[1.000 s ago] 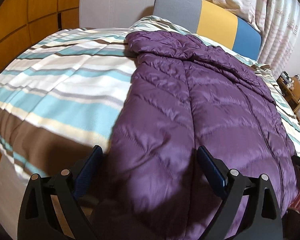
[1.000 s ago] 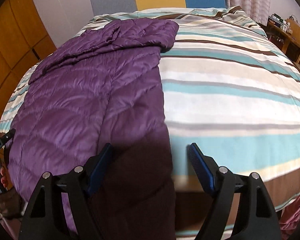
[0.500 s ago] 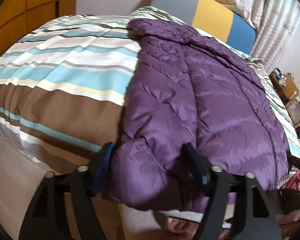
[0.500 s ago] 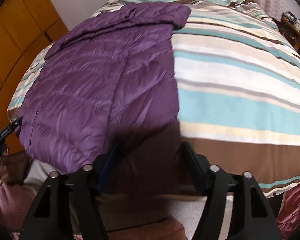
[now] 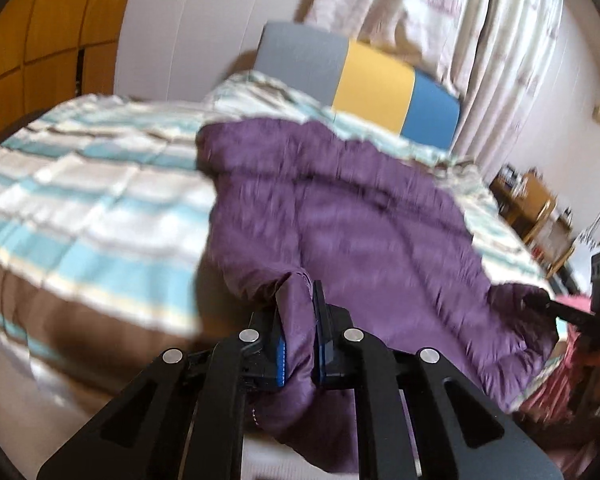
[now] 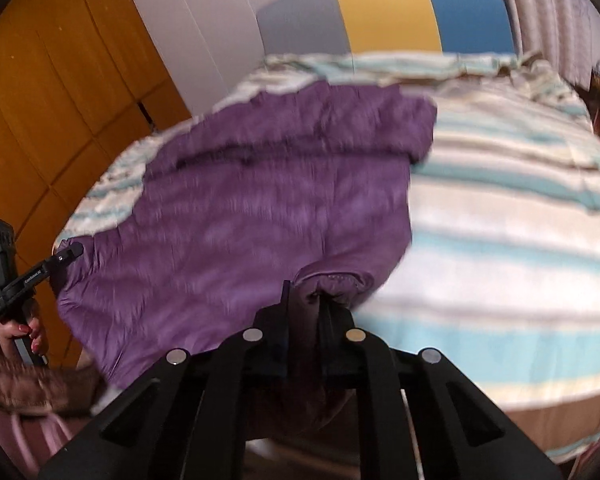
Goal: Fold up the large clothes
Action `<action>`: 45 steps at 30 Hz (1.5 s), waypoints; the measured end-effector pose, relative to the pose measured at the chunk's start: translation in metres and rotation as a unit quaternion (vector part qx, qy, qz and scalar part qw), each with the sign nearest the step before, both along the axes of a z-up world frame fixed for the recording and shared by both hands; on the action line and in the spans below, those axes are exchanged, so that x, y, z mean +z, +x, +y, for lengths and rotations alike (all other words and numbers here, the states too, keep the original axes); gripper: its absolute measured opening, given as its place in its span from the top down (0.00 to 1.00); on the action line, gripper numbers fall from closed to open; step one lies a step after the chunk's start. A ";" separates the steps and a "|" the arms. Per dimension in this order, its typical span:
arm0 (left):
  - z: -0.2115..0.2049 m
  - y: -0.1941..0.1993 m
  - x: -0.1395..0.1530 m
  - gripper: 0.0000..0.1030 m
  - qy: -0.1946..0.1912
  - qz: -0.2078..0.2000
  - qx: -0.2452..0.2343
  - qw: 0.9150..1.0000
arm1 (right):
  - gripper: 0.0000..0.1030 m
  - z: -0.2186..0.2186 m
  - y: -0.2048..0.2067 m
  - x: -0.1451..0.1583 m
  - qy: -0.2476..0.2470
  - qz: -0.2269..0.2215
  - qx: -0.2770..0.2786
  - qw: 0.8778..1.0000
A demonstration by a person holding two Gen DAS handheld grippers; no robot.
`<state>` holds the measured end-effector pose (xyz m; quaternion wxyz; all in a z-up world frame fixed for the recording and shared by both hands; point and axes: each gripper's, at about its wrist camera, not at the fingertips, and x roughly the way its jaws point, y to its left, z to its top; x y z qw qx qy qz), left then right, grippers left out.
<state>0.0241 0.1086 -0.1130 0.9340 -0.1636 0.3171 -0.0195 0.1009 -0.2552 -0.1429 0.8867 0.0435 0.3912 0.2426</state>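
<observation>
So the purple puffer jacket (image 5: 352, 216) is spread out on a bed with a striped duvet (image 5: 84, 200) – teal, white, cream and brown bands. From the left wrist view the jacket covers the middle and runs off toward 4 o'clock, with bare duvet out at 9 o'clock. From the right wrist view it's flipped: jacket from the centre to 9 o'clock, open duvet from 1 to 4 o'clock.

Left gripper (image 5: 300, 344) is clamped narrow on a bunched fold of the jacket's near hem, fabric squeezed between the blue pads. Right gripper (image 6: 304, 316) is the same deal, pinched tight on the other near corner, with a puff of purple sticking out past the tips. Both corners are lifted off the duvet a bit.

Room stuff: a headboard (image 5: 360, 76) in grey, yellow and blue blocks at 12 o'clock, pale patterned curtains (image 5: 480, 40) at 1 o'clock in the left view, orange wooden wardrobe panels (image 6: 40, 100) at 10 o'clock, and a wooden desk thing (image 5: 528, 208) at 3 o'clock, too blurry to read. Everything's pretty motion-smeared. The hand (image 6: 22, 330) on the other tool shows at 8 o'clock in the right view.
</observation>
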 end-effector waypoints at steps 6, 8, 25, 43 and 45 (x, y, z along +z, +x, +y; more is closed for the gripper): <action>0.017 0.051 0.023 0.90 -0.017 -0.045 0.027 0.998 | 0.91 0.008 0.044 0.016 0.031 -0.025 -0.031 0.999; 0.023 0.071 0.026 0.90 -0.022 -0.050 0.036 0.998 | 0.91 0.013 0.063 0.017 0.033 -0.030 -0.044 0.998; 0.053 0.205 -0.017 0.90 0.029 0.010 0.100 0.994 | 0.92 0.016 0.196 -0.024 0.012 -0.019 -0.123 0.992; 0.071 0.136 -0.042 0.04 -0.026 -0.031 0.134 0.990 | 0.03 -0.031 0.162 -0.043 0.117 -0.027 -0.153 0.981; 0.064 0.148 -0.052 0.04 -0.033 0.002 0.114 0.993 | 0.03 -0.031 0.169 -0.056 0.126 0.016 -0.146 0.981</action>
